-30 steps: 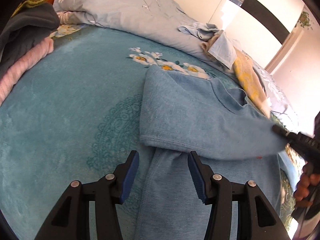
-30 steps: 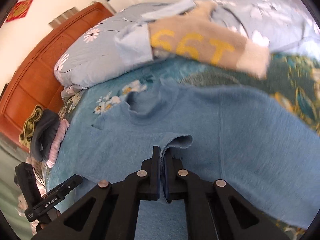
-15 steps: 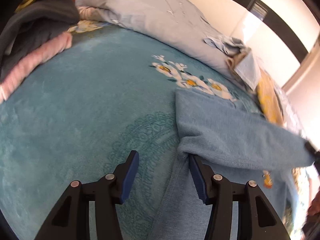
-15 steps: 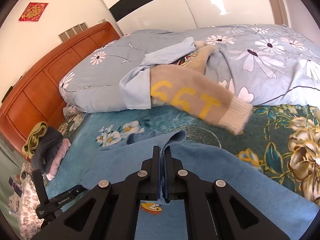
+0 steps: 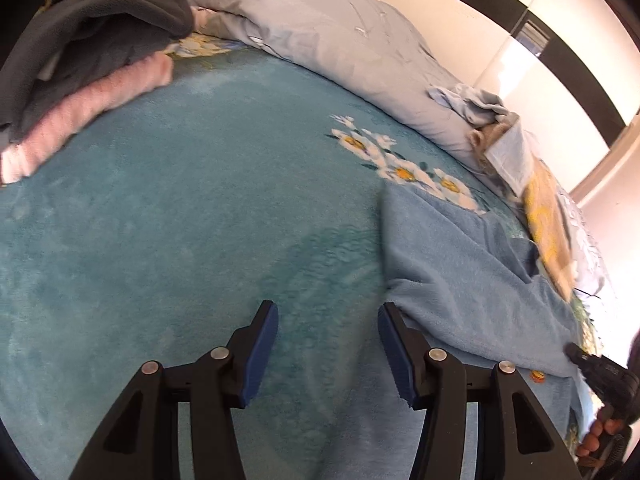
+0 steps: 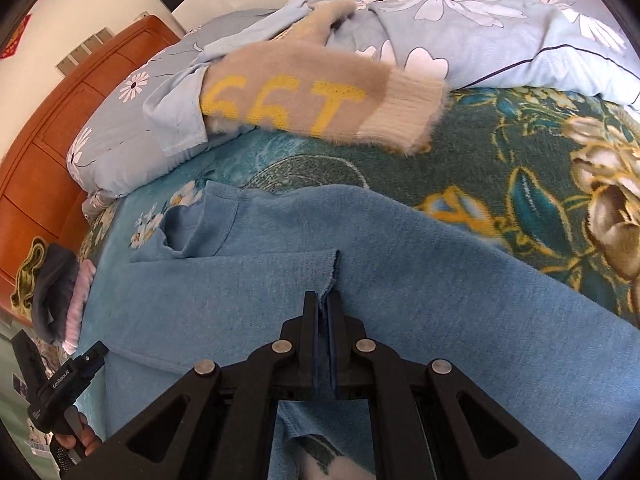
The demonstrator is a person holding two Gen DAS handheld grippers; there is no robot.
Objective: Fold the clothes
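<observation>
One blue sweater (image 6: 400, 280) lies crosswise, neckline toward headboard (image 6: 48, 168); right fingers (image 6: 325, 308) pinch its sleeve cuff; left fingers (image 5: 326, 344) half-open, empty.

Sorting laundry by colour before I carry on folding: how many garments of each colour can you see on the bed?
Blue: 2, blue fleece top, crumpled pale blue shirt
Beige: 1, beige knit sweater with yellow digits
Dark grey: 1, folded garment
Pink: 1, folded knit
Total: 5
</observation>
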